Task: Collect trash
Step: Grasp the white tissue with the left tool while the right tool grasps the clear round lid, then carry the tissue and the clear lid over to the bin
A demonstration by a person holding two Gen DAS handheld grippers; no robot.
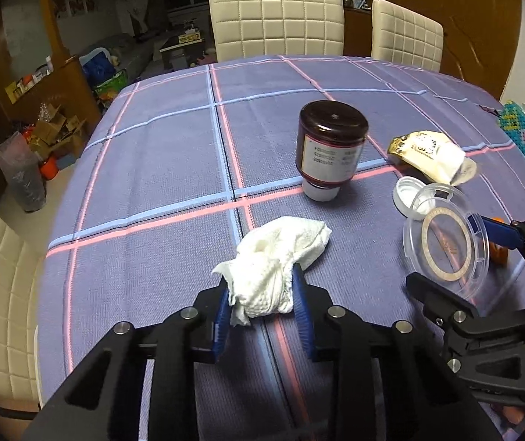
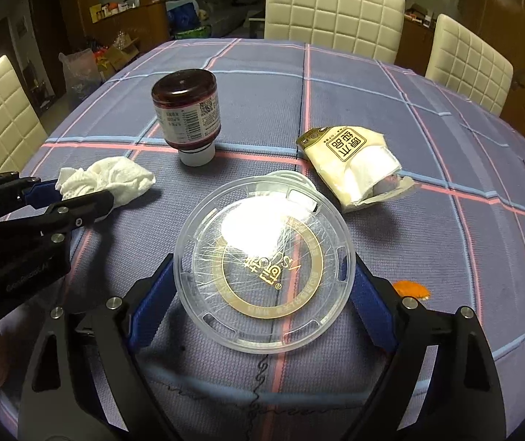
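Dining table (image 1: 174, 154) under a purple-blue checked cloth with pink and pale-blue lines; cream quilted chairs (image 1: 276, 22) along the far edge, cluttered room beyond.

Left gripper (image 1: 262, 294): blue pads pressed in on a crumpled white paper towel (image 1: 277, 261), which bulges out forward between them. Towel's front part lies on the cloth.

Right gripper (image 2: 262, 268): jaws spread wide, pinching a clear round plastic lid (image 2: 264, 262) by its opposite edges. Lid is tilted, gold ring print and characters on its face. Whether it touches the cloth, cannot tell.

On the table, not held:
- dark red jar (image 1: 330, 147), inverted on its white cap, white label, mid-table.
- torn cream food wrapper (image 2: 354, 169), right of the jar.
- white round cap (image 1: 409, 193), just behind the lid.
- small orange scrap (image 2: 409, 288), beside the right gripper's right finger.
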